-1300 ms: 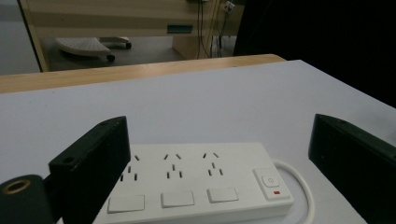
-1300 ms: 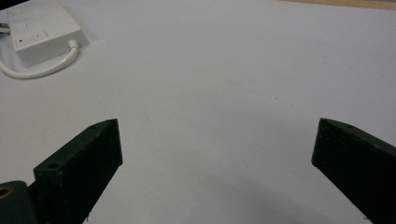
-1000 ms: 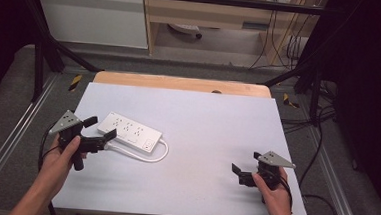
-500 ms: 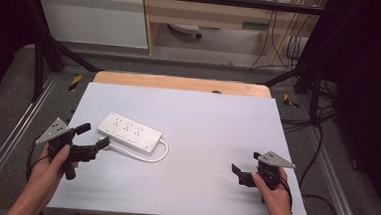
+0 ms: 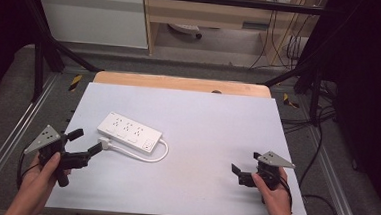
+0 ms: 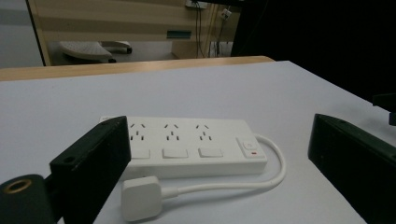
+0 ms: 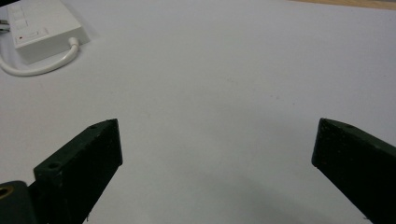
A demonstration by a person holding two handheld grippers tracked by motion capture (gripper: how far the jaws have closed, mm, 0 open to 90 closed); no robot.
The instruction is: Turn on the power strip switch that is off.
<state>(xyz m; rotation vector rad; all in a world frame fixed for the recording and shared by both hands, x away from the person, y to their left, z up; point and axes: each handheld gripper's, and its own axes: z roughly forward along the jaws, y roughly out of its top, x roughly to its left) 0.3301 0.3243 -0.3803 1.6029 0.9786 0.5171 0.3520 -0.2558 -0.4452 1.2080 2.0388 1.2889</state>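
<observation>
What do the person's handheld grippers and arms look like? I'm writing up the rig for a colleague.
Each hand holds a black two-jaw tool: the left gripper and the right gripper. Each carries a grey three-cornered plate on top and a black cable trailing behind. In the gripper views the jaws are thick, blocky black slabs, with a brass-coloured ring at the base. The forearms are bare, with no sleeves in view.

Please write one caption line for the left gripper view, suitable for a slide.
Open left hand-held gripper faces a white three-socket plastic power strip and its white plug on the pale table.
</observation>
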